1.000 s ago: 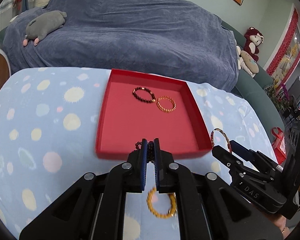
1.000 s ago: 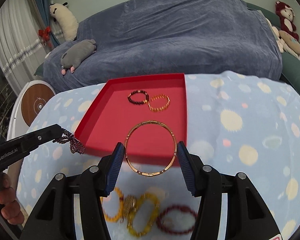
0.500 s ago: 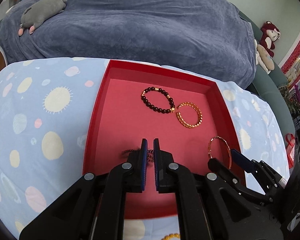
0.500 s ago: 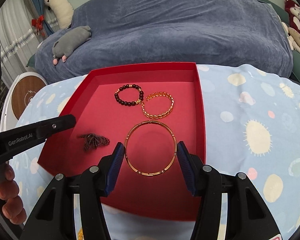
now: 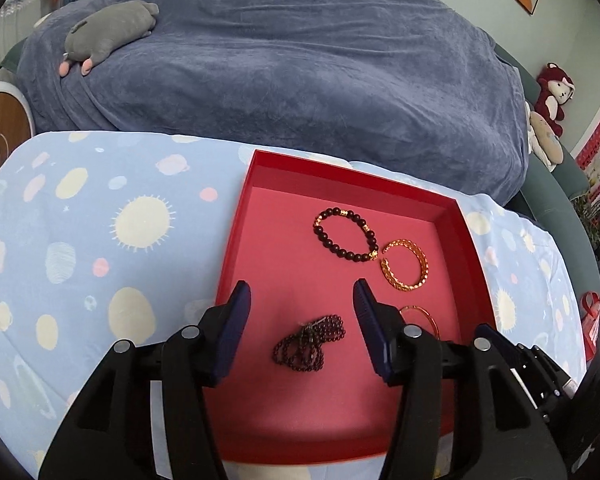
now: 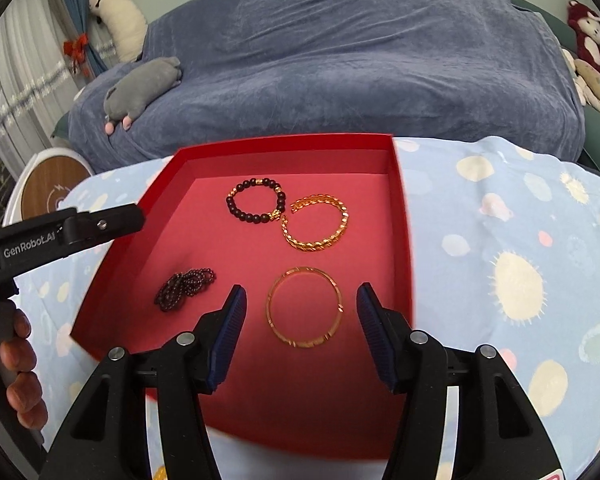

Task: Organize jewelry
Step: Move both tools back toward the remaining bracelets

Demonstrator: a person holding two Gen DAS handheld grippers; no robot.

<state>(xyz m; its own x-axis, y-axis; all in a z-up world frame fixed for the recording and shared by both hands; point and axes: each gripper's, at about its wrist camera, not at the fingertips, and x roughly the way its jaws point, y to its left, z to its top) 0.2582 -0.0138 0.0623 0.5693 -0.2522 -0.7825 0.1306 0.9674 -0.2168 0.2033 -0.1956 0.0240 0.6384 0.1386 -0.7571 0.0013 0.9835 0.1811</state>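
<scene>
A red tray [image 5: 260, 168] [image 6: 404, 240] lies on the spotted blue cloth. In it lie a dark bead bracelet [image 5: 344, 234] [image 6: 256, 200], a gold chain cuff [image 5: 406, 264] [image 6: 316, 224], a heap of small dark red beads [image 5: 310, 346] [image 6: 184, 282] and a thin gold bangle [image 6: 304, 306] [image 5: 420, 316]. My left gripper [image 5: 302, 296] is open and empty just above the bead heap. My right gripper [image 6: 300, 300] is open and empty, its fingers on either side of the gold bangle, which lies flat on the tray floor.
A sofa under a blue-grey blanket [image 5: 300, 60] stands behind the table, with a grey plush toy [image 5: 108, 32] on it. A round wooden-topped object [image 6: 52, 184] stands at the left. A yellow bead [image 6: 160, 474] shows on the cloth below the tray's near edge.
Both grippers have opened. The left let the dark red bead heap down onto the tray floor; the right let the gold bangle down flat beside it. Both moved forward over the tray.
</scene>
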